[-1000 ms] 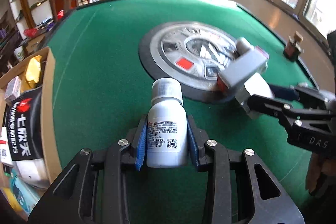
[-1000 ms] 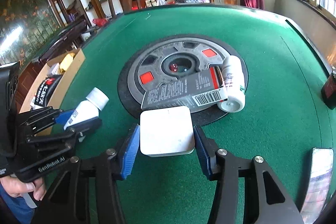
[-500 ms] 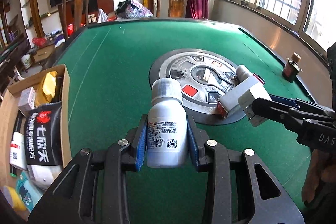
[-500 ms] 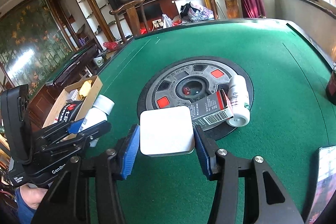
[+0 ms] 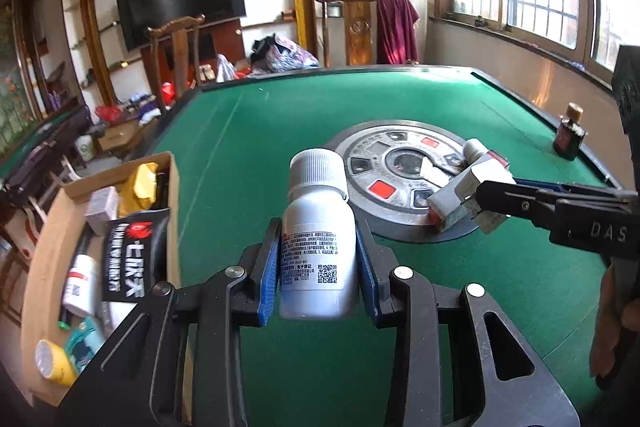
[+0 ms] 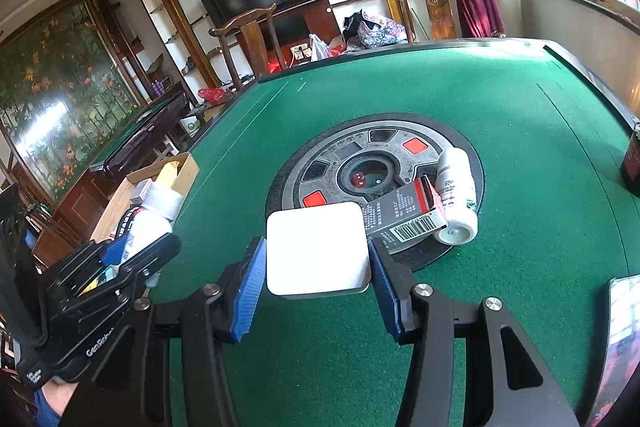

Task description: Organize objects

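So your left gripper (image 5: 318,267) is clamped on the white pill bottle (image 5: 318,247), blue fingers (image 5: 269,267) pressed against both sides of its body. It stands upright between them, cap up, long axis vertical and crossways to the fingers. The cardboard box (image 5: 48,227) sits off to the left of those fingers, just past the edge of the green worktop (image 5: 248,147). My guess is that's where the bottle goes, and the left gripper is clearly the nearer one to it, so the coming move looks like a swing left and a drop in.

Your right gripper (image 6: 316,259) has its fingers shut on a flat white square box (image 6: 316,253), held face-up. Ahead and a bit right of it, on the round centre plate (image 6: 340,155), a grey carton (image 6: 404,215) with a barcode lies touching a second white bottle (image 6: 456,199) on its side.

Readable stuff:
- The bottle you're holding has a small-print label and a QR code, too tiny to read.
- A black pouch (image 5: 134,259) in the box has a red logo and big white Chinese characters.
- The right gripper's arm shows "DAS" in the left view.
- The left one shows "GenRob..." in the right view.

There's also a small dark bottle (image 5: 569,131) at the worktop's far right edge.
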The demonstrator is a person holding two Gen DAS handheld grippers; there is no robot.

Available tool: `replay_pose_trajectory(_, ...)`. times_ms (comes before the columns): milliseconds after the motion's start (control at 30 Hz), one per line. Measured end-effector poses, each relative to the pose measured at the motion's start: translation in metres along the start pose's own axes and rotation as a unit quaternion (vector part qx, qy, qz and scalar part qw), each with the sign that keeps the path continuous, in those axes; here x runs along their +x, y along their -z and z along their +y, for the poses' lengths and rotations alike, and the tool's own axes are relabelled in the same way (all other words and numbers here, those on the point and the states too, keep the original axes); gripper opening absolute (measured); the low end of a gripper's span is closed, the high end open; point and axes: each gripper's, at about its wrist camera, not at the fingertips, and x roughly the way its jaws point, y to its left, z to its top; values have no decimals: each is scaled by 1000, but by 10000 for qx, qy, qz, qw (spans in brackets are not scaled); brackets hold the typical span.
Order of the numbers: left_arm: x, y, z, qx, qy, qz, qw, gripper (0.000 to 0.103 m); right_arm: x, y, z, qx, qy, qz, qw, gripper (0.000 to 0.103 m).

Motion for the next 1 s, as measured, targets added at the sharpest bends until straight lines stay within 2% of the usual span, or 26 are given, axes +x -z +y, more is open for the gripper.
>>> replay_pose_trajectory(233,-1,8,-1,86,-197,-74,9997,34,0,-1,5,-85,12,5,10000,51)
replay_pose_trajectory(1000,5,12,-10,162,-174,-16,9997,34,7,3,11,-97,-33,102,9999,51)
